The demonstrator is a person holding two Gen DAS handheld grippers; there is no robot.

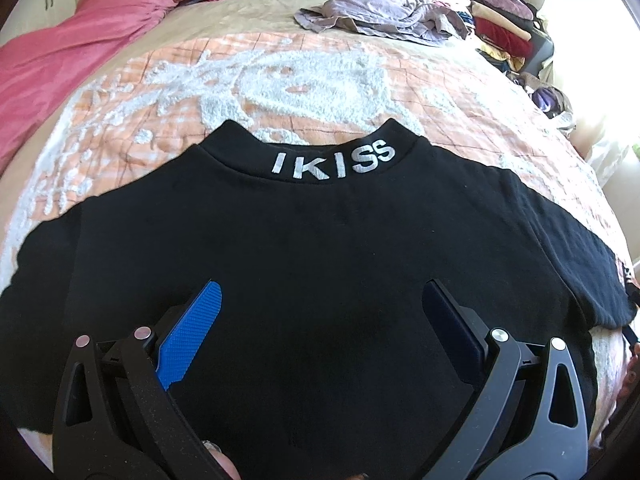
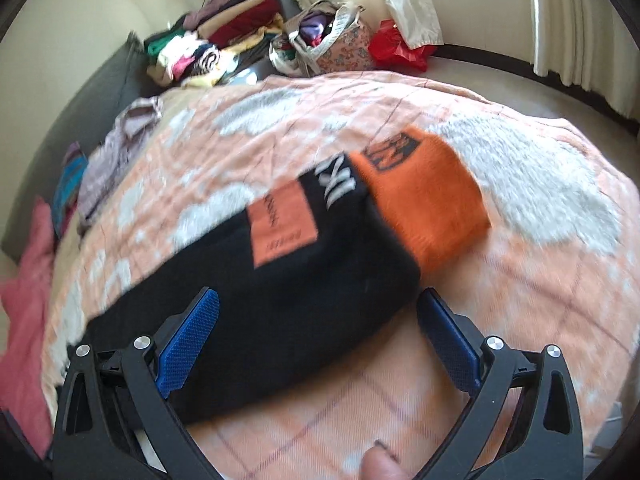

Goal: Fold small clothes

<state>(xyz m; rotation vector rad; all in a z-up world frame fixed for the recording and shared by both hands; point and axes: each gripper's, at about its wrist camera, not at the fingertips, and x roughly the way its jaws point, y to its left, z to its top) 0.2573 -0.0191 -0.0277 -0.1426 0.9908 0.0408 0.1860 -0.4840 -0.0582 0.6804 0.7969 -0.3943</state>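
Shirt flat on bed | left tool spread, right tool spread, neither pinching | I risk grabbing blanket w/ hem, or orange sleeve slipping mid-fold.

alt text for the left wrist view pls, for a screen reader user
A black shirt with white IKISS lettering on its collar lies spread flat on a peach and white bedspread. The left gripper is open above it, holding nothing. Loose clothes are heaped at the bed's far side.
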